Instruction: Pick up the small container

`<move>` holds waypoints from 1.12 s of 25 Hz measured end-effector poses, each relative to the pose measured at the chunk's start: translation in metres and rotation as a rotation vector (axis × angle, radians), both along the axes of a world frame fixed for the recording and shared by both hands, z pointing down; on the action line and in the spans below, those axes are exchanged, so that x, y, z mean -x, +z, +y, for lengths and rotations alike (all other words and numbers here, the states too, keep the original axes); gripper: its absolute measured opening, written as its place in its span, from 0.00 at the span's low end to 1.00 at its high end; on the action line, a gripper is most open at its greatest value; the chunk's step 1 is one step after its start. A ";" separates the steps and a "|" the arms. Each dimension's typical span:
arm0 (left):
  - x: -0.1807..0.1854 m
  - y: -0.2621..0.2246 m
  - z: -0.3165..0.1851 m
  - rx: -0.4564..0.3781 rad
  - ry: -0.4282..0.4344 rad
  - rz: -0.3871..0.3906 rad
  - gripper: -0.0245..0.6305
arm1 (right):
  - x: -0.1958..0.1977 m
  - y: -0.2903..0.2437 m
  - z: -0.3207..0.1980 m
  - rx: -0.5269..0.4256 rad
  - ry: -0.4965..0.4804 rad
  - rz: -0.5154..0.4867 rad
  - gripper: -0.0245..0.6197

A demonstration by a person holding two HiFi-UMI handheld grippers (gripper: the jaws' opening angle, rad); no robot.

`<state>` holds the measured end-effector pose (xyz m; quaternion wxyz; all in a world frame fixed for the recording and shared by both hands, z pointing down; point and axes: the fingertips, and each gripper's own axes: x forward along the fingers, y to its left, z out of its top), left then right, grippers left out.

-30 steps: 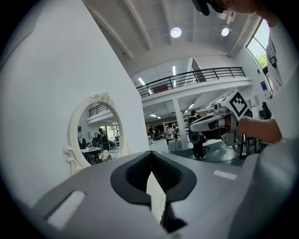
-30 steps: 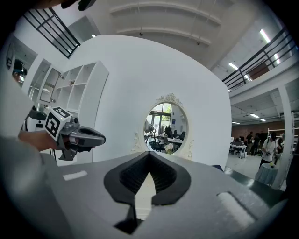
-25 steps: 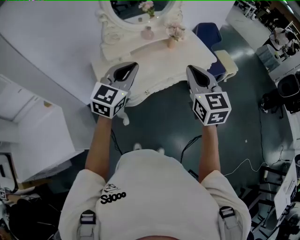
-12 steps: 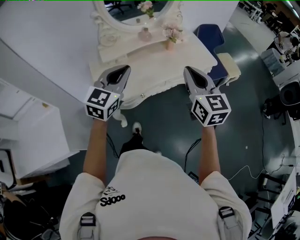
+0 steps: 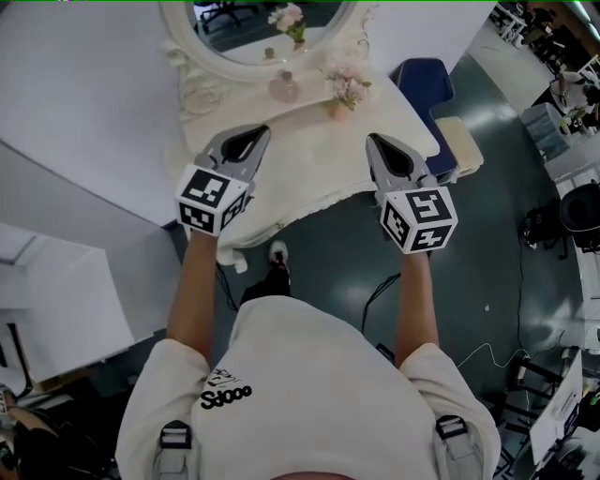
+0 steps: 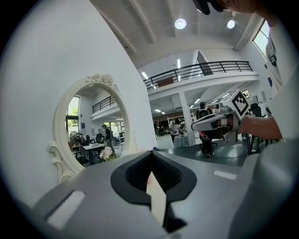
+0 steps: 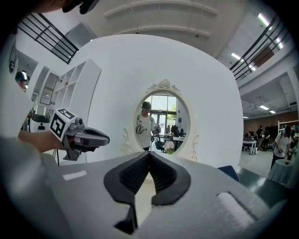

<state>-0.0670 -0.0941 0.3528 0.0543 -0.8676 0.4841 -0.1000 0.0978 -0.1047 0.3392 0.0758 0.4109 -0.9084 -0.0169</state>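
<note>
Small container [image 5: 284, 89] at back of white tabletop [image 5: 300, 167], under mirror [image 5: 253, 28], near flower vase [image 5: 339, 98]. Left gripper [image 5: 259, 130] and right gripper [image 5: 373, 141] above front edge, jaws closed, empty. Risk: reaching in closed, toppling vase or container.

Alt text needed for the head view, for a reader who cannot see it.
Seen from above, a person holds the left gripper and right gripper, both shut and empty, above a white dressing table. A small pink container and a vase of flowers stand untouched beside its oval mirror.
</note>
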 end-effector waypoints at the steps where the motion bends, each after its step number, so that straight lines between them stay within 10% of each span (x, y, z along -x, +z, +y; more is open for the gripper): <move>1: 0.004 -0.002 -0.017 0.002 0.004 0.000 0.07 | 0.005 0.000 -0.014 0.007 0.004 0.001 0.04; 14: 0.040 0.018 -0.184 0.086 0.054 0.003 0.07 | 0.068 0.008 -0.151 0.096 0.014 -0.013 0.04; 28: 0.042 0.120 -0.292 0.287 0.059 0.042 0.30 | 0.092 0.059 -0.211 0.229 -0.001 0.001 0.04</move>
